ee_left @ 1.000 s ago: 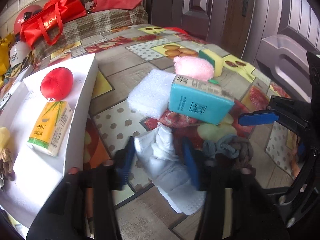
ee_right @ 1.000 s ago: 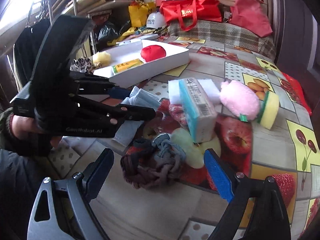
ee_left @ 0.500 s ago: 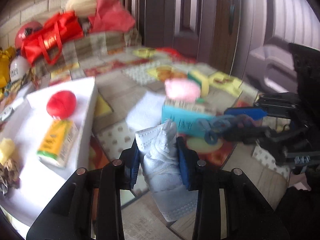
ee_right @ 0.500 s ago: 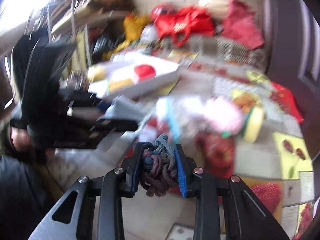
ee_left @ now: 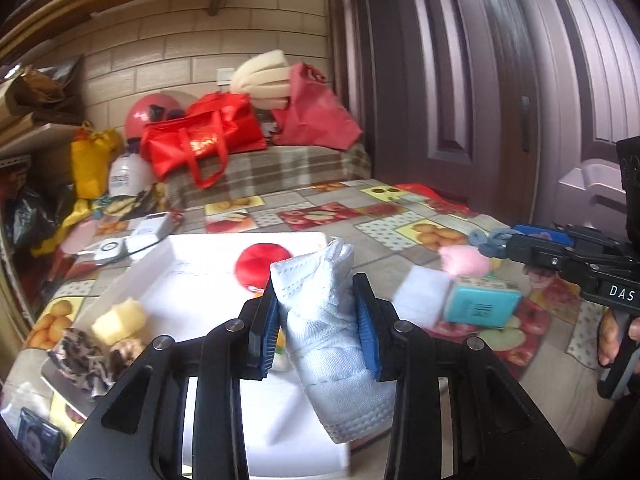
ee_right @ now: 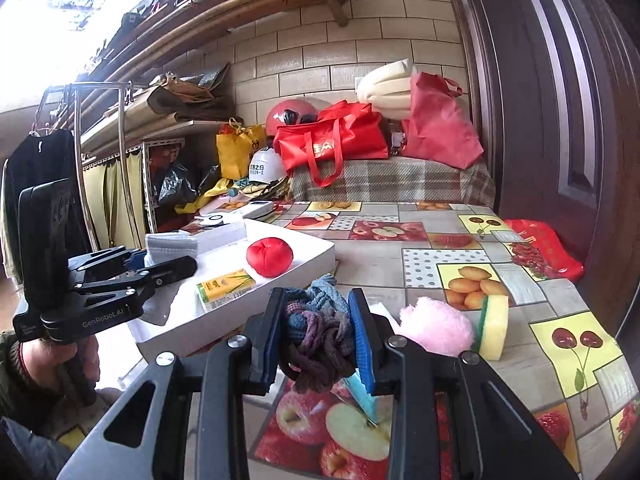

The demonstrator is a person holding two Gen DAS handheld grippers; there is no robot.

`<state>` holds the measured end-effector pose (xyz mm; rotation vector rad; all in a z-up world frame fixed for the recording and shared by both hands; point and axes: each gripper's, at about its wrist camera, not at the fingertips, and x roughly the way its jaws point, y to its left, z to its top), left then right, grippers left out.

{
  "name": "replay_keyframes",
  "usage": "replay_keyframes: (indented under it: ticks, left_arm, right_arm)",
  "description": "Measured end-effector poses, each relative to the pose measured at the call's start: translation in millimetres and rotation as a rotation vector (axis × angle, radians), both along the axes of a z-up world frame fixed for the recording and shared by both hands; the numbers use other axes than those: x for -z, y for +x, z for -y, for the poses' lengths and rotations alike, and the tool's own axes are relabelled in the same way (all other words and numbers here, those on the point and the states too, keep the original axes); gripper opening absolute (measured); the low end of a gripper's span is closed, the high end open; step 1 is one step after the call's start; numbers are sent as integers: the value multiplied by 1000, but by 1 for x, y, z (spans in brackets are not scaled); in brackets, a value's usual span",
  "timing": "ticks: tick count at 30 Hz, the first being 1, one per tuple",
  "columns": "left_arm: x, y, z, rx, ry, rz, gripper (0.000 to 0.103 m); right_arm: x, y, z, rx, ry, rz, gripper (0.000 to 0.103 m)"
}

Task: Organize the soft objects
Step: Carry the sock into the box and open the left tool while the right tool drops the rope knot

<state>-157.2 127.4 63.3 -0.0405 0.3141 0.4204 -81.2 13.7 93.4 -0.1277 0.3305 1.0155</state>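
Hidden: the cloth (ee_left: 328,320) in my left gripper (ee_left: 316,320) covers part of the red ball (ee_left: 256,264) and most of the yellow pack (ee_right: 226,283), which only the right view shows whole. My knit bundle (ee_right: 316,336) hides most of the teal pack (ee_left: 480,306).

Count, in the tray (ee_left: 200,248): one red ball, one yellow pack, one yellow sponge (ee_left: 120,320), patterned fabric (ee_left: 88,356), number unclear. On the bench (ee_right: 440,272): one pink puff (ee_right: 436,330), one yellow-green sponge (ee_right: 494,326), one white pad (ee_left: 422,298), one teal pack.

Held: left fingers pinch the cloth above the tray; right gripper (ee_right: 318,336) fingers pinch the knit bundle above the bench.
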Motion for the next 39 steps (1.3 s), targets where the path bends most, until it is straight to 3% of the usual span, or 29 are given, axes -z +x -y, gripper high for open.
replay_keyframes:
  ticks: [7, 14, 19, 30, 39]
  left_arm:
    - [2, -12, -23, -81, 8, 10, 34]
    - [2, -25, -54, -208, -4, 33, 34]
    - [4, -30, -74, -260, -17, 34, 34]
    - [6, -25, -90, -300, -28, 8, 34]
    - [8, -19, -106, -319, -95, -21, 34]
  right_arm:
    - [1, -2, -19, -4, -18, 10, 31]
    - [8, -9, -59, -33, -72, 76, 31]
    - [8, -17, -81, -30, -45, 121, 31]
    - [8, -28, -134, -81, -59, 122, 31]
    - [10, -27, -176, -103, -76, 93, 32]
